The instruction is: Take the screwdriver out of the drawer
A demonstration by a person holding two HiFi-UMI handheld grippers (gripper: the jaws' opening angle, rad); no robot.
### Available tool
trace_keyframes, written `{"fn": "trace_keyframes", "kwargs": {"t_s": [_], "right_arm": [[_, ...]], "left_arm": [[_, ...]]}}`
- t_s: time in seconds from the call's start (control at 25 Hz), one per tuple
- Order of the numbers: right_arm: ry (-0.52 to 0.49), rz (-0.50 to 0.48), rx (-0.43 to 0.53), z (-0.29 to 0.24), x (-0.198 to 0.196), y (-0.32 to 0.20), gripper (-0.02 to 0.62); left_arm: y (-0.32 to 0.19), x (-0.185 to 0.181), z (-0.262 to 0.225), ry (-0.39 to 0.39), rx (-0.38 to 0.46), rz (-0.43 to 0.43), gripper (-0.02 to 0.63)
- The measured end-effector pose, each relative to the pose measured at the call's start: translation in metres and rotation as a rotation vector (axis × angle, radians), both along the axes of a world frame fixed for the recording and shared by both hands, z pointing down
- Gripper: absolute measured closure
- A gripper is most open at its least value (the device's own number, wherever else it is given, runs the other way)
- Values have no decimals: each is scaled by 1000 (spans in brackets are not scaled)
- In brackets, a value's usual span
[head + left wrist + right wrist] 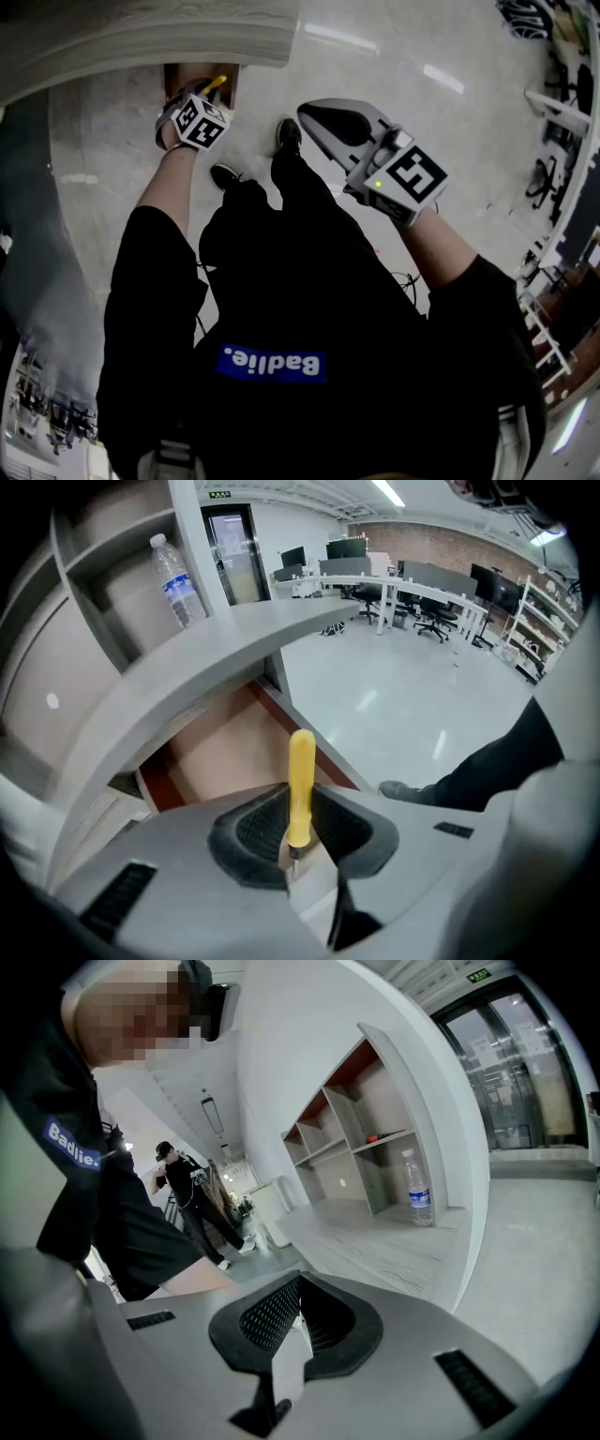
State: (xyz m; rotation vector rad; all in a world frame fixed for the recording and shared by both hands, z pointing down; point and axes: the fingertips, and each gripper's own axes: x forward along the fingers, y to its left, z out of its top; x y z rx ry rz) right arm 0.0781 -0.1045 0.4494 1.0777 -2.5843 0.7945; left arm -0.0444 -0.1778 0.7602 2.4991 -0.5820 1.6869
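The screwdriver (302, 771) has a yellow handle that stands upright between the dark ribbed pads of my left gripper (298, 803), which is shut on it. Its thin metal shaft runs down out of sight between the pads. In the head view the left gripper (199, 101) hangs over the open drawer (178, 75), and the yellow handle (215, 84) pokes out past it. The drawer (220, 747) lies below and behind the handle, with a light brown inside and a red-brown rim. My right gripper (298, 1283) is held apart to the right, shut with nothing in it.
A grey curved worktop (234, 639) overhangs the drawer. A water bottle (178, 578) stands on it beside open shelves (361, 1157). The person's shoes (288, 133) stand on the glossy floor near the drawer. Another person (192, 1199) stands far off. Desks and office chairs (412, 602) fill the background.
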Motion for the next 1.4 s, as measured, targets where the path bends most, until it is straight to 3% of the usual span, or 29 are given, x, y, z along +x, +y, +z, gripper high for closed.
{"fn": "trace_keyframes", "kwargs": {"t_s": [0.64,1.4], "right_arm": [[-4,-77,82,-58,-24,21,565],[-1,-211,111,-82,-99,32,565]], "left_arm": [[34,-12,-142,241,98,-182,532],[84,-73,-313,591,196,-423,534]]}}
